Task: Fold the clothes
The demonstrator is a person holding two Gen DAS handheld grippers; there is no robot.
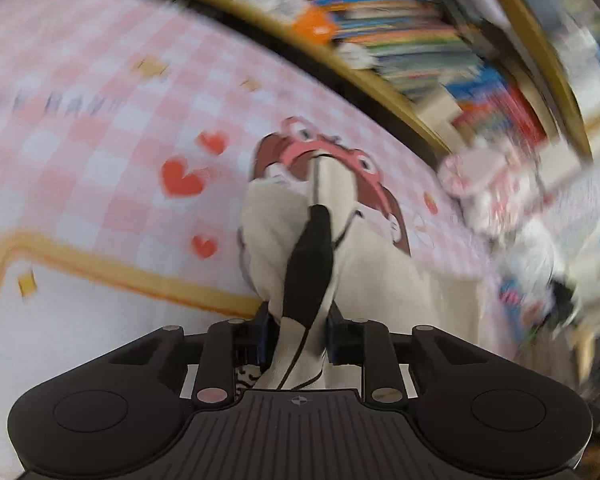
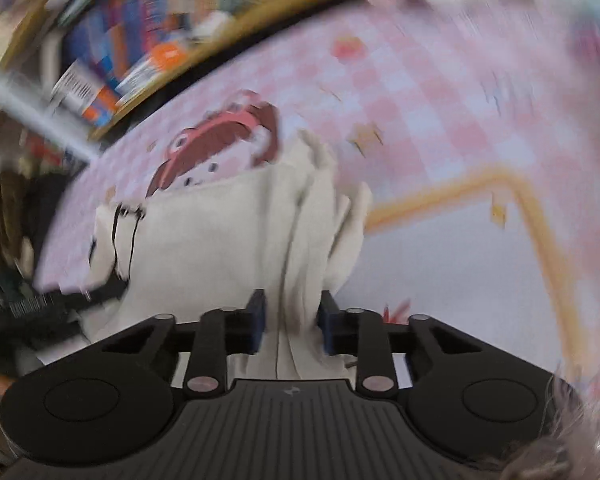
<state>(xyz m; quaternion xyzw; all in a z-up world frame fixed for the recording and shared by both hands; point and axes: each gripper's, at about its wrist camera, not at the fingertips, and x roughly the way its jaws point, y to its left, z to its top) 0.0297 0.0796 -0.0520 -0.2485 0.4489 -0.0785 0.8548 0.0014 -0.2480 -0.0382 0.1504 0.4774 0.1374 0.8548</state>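
Note:
A cream-white garment [image 1: 276, 236] with a black patch [image 1: 310, 264] and thin black cords hangs bunched above a pink checked blanket [image 1: 100, 120]. My left gripper [image 1: 298, 332] is shut on one part of it. In the right wrist view the same garment [image 2: 228, 240] spreads out in front, with black cords at its left edge. My right gripper [image 2: 292, 324] is shut on a gathered fold of it. Both views are blurred by motion.
The blanket [image 2: 440, 100] carries a cartoon figure with a pink hat [image 1: 332, 160], red hearts and an orange border. A wooden shelf of colourful books [image 1: 400, 28] stands behind it. A heap of pink and white things [image 1: 496, 184] lies at the right.

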